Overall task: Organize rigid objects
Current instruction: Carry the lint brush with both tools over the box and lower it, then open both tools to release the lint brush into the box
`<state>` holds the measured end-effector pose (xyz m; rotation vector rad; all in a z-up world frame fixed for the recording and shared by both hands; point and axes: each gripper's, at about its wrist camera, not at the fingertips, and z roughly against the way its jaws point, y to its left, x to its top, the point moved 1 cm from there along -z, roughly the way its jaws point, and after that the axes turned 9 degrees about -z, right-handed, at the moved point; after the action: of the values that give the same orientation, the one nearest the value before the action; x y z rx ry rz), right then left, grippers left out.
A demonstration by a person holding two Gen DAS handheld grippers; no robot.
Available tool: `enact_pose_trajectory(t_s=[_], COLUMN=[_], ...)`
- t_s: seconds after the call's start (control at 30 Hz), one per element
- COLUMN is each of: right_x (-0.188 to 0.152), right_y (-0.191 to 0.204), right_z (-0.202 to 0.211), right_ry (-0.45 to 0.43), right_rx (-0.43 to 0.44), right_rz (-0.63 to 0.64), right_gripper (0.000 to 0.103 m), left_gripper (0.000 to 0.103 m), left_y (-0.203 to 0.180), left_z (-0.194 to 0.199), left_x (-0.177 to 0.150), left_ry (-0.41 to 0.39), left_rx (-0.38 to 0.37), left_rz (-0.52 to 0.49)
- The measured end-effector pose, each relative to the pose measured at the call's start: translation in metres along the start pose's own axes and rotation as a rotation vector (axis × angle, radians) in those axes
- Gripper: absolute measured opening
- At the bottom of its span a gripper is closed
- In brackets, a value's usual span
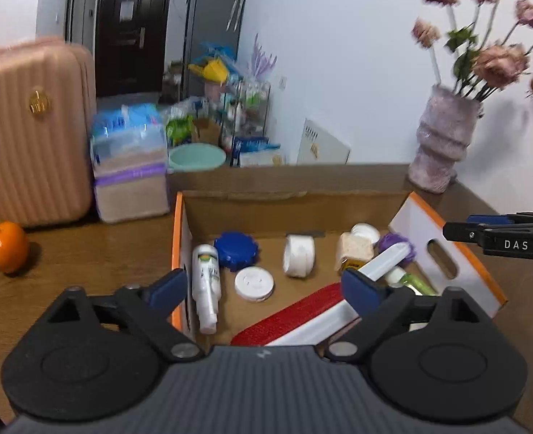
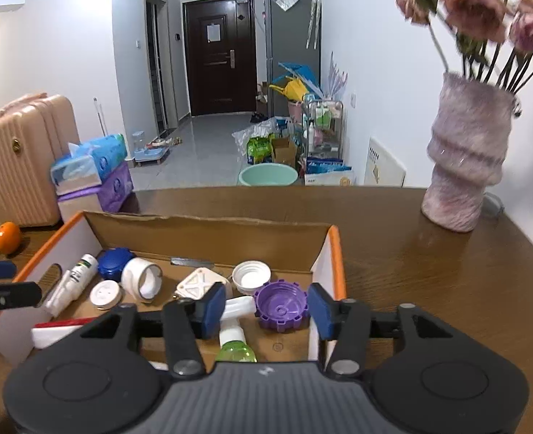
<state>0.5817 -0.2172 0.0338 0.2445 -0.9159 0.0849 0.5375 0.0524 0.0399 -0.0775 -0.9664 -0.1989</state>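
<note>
Both grippers hover at the cardboard box, holding nothing: left gripper spread wide, right gripper part open. Purple cap, blue cap, white bottle and red-and-white brush lie loose inside. Looks like sorting is nearly done, jaws parted to clear the contents.

Home entryway, dark front door, pink suitcase, flower vase
</note>
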Motion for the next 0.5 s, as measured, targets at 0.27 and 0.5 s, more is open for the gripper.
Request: enact_pose_trajectory(t_s=[0.27,0.5], right_x=[-0.016,-0.063], right_y=[0.001,0.016], right_z=[0.075,0.119], right_ry=[-0.109,-0.227], right_rx=[0.041,0.054], right_rz=[-0.030,-0.059], right_gripper=[0.064,0.081], left_gripper=[0.103,0.103], left_y=[-0.029,-0.050], left_z=[0.074,0.113], left_x=[-0.010,-0.044], left_ry=[-0.206,-0.334], left_rx=[0.081,0.121], left_rz=[-0.052,-0.041])
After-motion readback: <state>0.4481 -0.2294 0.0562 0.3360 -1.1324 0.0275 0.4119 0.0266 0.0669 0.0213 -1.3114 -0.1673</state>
